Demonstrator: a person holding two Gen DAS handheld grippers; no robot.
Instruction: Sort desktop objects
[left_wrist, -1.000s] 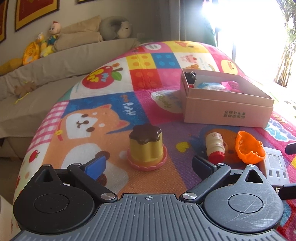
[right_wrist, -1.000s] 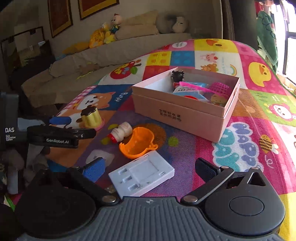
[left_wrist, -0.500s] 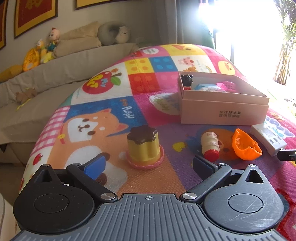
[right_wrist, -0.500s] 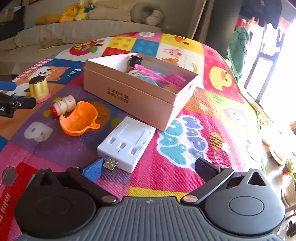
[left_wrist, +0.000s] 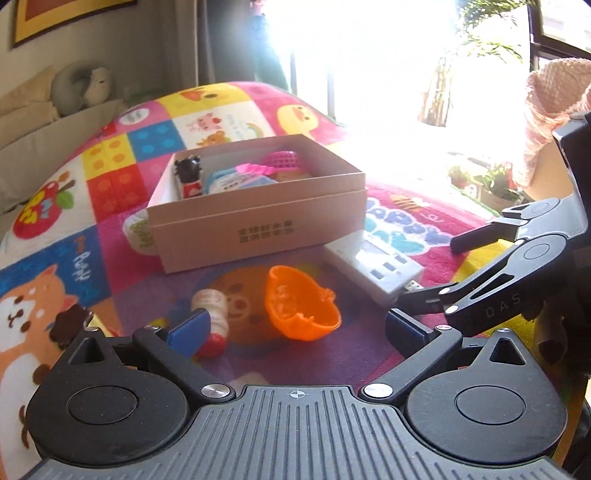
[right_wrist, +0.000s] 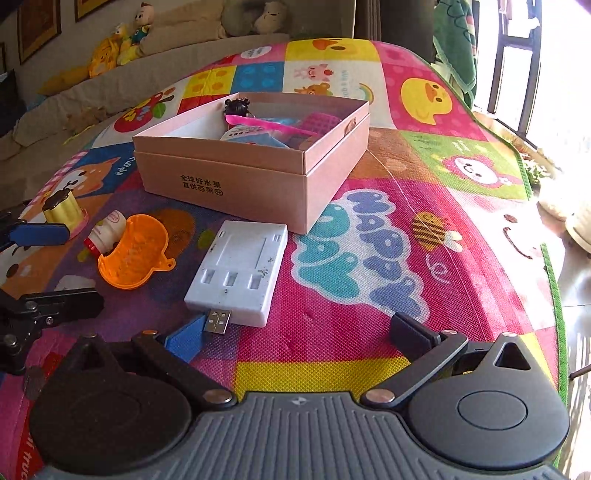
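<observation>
Spread over the colourful mat (right_wrist: 369, 332), loose items await sorting: the white charger (right_wrist: 240, 273) lies just ahead of the right gripper (right_wrist: 299, 334), jaws wide and empty, newly brought close; a closing approach is judged next; the left gripper (left_wrist: 295, 326), also open, has swung from the pudding toy toward the orange cup (left_wrist: 301, 302), the pink box (right_wrist: 258, 162) beyond

A home living room is indicated: a beige sofa (right_wrist: 155, 48) lined with plush toys (right_wrist: 122, 40) and cushions, framed pictures (right_wrist: 37, 33) hung on the wall, a children's cartoon play mat (right_wrist: 424, 184), and potted plants (left_wrist: 480, 177) by a sunlit window.
</observation>
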